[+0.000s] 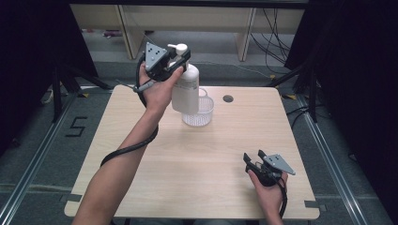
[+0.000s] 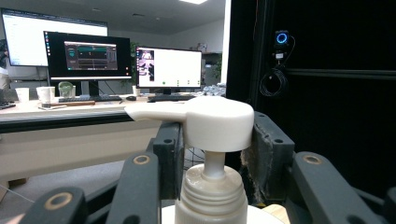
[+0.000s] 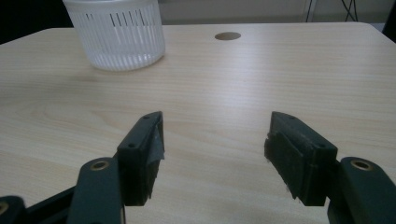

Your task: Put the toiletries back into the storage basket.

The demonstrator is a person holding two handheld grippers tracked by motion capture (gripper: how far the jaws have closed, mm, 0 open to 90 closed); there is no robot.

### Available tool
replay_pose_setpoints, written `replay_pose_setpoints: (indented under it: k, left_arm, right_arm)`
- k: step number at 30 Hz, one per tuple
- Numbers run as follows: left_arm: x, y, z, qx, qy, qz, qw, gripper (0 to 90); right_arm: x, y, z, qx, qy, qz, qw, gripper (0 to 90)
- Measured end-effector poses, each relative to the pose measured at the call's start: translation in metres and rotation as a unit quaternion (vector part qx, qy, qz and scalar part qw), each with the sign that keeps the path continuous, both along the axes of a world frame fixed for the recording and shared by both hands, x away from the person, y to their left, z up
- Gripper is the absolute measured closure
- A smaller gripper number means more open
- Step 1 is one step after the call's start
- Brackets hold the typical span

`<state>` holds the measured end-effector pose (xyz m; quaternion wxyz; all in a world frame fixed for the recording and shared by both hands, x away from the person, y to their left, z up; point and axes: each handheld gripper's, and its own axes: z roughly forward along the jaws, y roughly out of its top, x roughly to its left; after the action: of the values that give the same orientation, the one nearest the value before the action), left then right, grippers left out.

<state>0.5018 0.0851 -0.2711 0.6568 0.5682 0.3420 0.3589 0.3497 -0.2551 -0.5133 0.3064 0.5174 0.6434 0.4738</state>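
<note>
A white pump bottle (image 1: 186,89) hangs in the air over a small white slotted basket (image 1: 202,115) at the table's far middle. My left gripper (image 1: 179,58) is shut on the bottle's neck, just under the pump head (image 2: 212,120); both jaws press against it in the left gripper view. The bottle's base is at about the basket's rim. My right gripper (image 1: 253,158) rests near the table's front right, open, with nothing between its jaws. In the right gripper view the basket (image 3: 116,32) stands far ahead to the left.
The light wooden table (image 1: 141,154) has a round cable hole (image 1: 228,98) near its far edge. Black curtains flank both sides. Desks with monitors (image 2: 88,58) stand beyond the table in the left gripper view.
</note>
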Motion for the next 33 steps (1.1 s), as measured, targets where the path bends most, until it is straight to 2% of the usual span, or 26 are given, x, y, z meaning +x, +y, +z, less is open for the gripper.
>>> replay_pose_setpoints:
  k: [9,12,14,16,17,18,20,21,23,24,28,29,32,33]
  left_arm:
    - [0.008,-0.003,0.0,0.0,0.003,0.003,1.0,59.2]
    - [0.011,-0.004,0.0,0.002,0.002,0.003,1.0,59.2]
    - [0.01,-0.006,0.0,-0.009,0.015,0.003,0.9998,59.2]
    - [0.012,-0.007,0.0,-0.007,0.014,0.003,0.9999,59.2]
    - [0.014,-0.007,0.001,0.003,0.0,0.002,1.0,59.2]
    - [0.014,-0.008,0.001,-0.001,0.008,0.005,1.0,59.2]
    - [0.016,-0.009,0.0,-0.001,0.008,0.004,1.0,59.2]
    - [0.018,-0.009,0.001,0.003,0.0,0.0,1.0,59.2]
    - [0.02,-0.01,0.0,0.004,0.0,-0.001,1.0,59.2]
    - [0.021,-0.011,0.0,0.003,0.0,-0.001,1.0,59.2]
    - [0.025,-0.013,-0.001,0.006,0.0,0.001,1.0,59.2]
    - [0.024,-0.014,-0.002,0.0,0.009,0.002,1.0,59.2]
    - [0.027,-0.015,-0.003,0.006,0.003,0.0,1.0,59.2]
    - [0.028,-0.015,-0.003,0.006,0.003,0.0,1.0,59.2]
  right_arm:
    - [0.0,0.0,0.0,0.0,-0.001,0.001,1.0,37.4]
    - [-0.001,0.001,0.0,0.007,0.006,-0.003,1.0,37.4]
    - [0.0,0.001,0.0,0.008,0.005,-0.003,1.0,37.4]
    - [-0.001,0.001,0.0,0.007,0.005,-0.004,1.0,37.4]
    - [0.0,0.0,0.0,-0.001,0.0,-0.003,1.0,37.4]
    - [0.0,0.0,0.0,-0.001,0.001,-0.003,1.0,37.4]
    - [-0.001,0.001,0.0,0.01,0.008,-0.005,0.9999,37.4]
    - [-0.001,0.001,0.0,0.009,0.007,-0.005,0.9999,37.4]
    - [-0.002,0.002,0.0,0.014,0.011,-0.008,0.9998,37.4]
    - [-0.001,0.001,0.0,0.008,0.006,-0.004,0.9999,37.4]
    - [-0.001,0.001,0.0,0.01,0.008,-0.005,0.9999,37.4]
    - [-0.001,0.001,0.0,0.01,0.009,-0.005,0.9999,37.3]
    - [0.0,0.0,0.0,-0.003,0.001,-0.002,1.0,37.3]
    - [-0.002,0.002,0.0,0.013,0.011,-0.007,0.9998,37.3]
